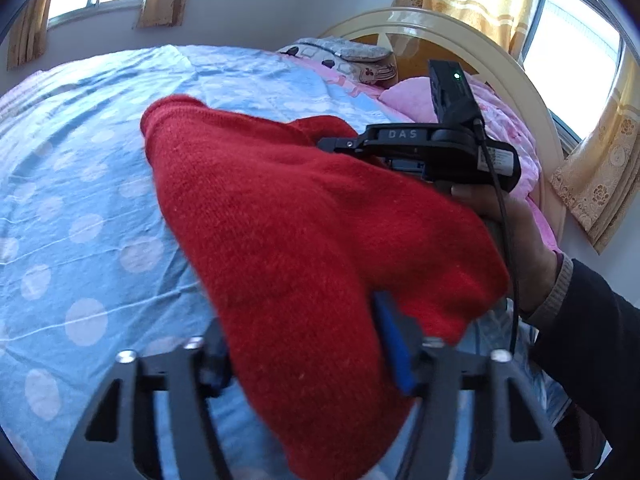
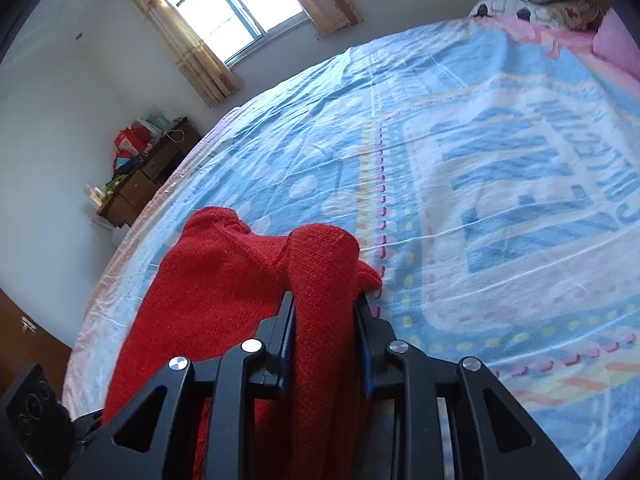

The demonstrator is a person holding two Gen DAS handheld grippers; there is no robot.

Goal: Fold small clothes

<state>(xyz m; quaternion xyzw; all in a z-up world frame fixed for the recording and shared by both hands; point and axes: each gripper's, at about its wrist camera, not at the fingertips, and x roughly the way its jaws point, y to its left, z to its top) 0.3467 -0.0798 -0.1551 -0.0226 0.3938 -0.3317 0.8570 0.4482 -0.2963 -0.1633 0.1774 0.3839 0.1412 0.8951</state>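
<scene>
The small red knitted woollen garment hangs in the air just above the bed, stretched between the two grippers, its far end drooping toward the blue bedsheet with white dots. It looks soft, thick and light, likely to sag and bunch wherever it is not held, and its fuzzy knit should not slip easily. Edges or corners seem the best places to pinch so a fold lands straight.

The left gripper is clamped on a thick bundle of the knit at the near edge, so its jaws stand fairly wide around the fabric. The right gripper is likewise closed on a rolled band of the same garment running between its blue pads. From the left view, it is held by a hand on the right, near the pink quilt and the cream curved headboard.
</scene>
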